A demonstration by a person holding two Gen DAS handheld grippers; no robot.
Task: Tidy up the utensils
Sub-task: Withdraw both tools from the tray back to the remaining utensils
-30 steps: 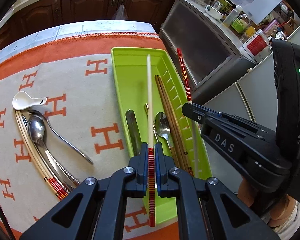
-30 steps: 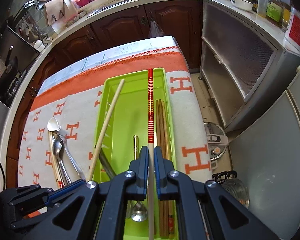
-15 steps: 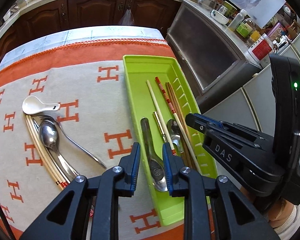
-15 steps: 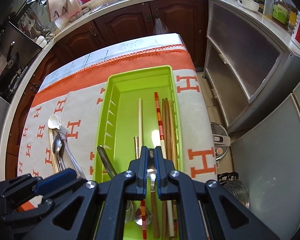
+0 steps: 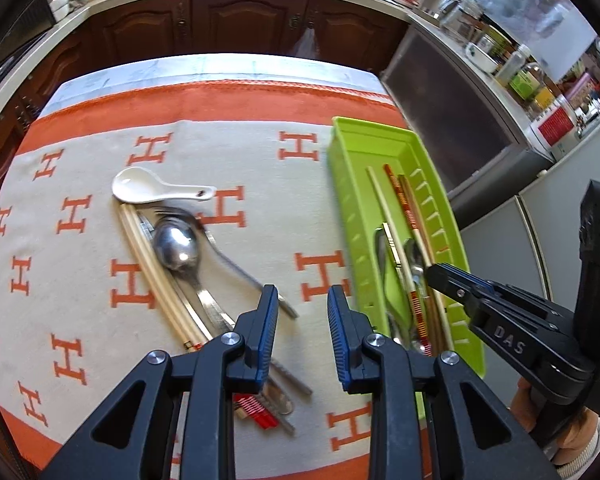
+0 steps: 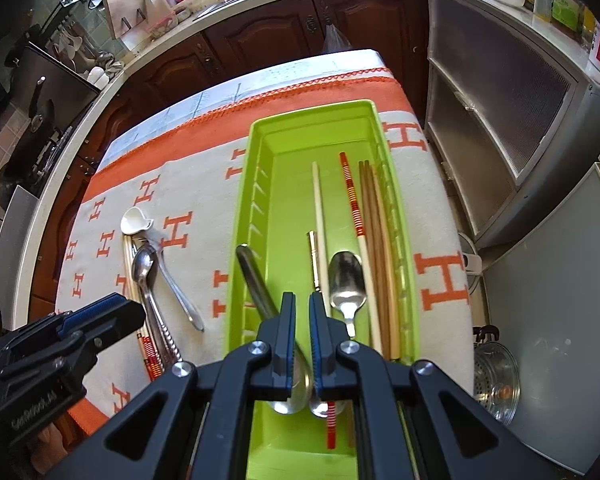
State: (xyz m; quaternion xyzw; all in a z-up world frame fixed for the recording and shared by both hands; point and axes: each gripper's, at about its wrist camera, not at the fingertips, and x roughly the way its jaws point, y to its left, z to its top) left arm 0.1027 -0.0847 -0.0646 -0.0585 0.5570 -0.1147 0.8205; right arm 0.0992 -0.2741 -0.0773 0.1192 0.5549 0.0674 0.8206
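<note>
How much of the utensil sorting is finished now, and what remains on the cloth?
Done: the green tray already holds chopsticks and spoons. In hand: nothing; the left gripper, jaws just opened, hovers over the cloth; the right gripper is nearly shut and empty. Left: the white spoon, metal spoon and pale chopsticks.

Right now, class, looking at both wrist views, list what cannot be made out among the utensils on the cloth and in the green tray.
- Left wrist view: the lower ends of the cream chopsticks with red-striped ends lie behind the left tongs.
- Left wrist view: the metal fork beside the steel spoon is motion-blurred.
- Right wrist view: the near end of the lime-green plastic tray is covered by the right tongs.
</note>
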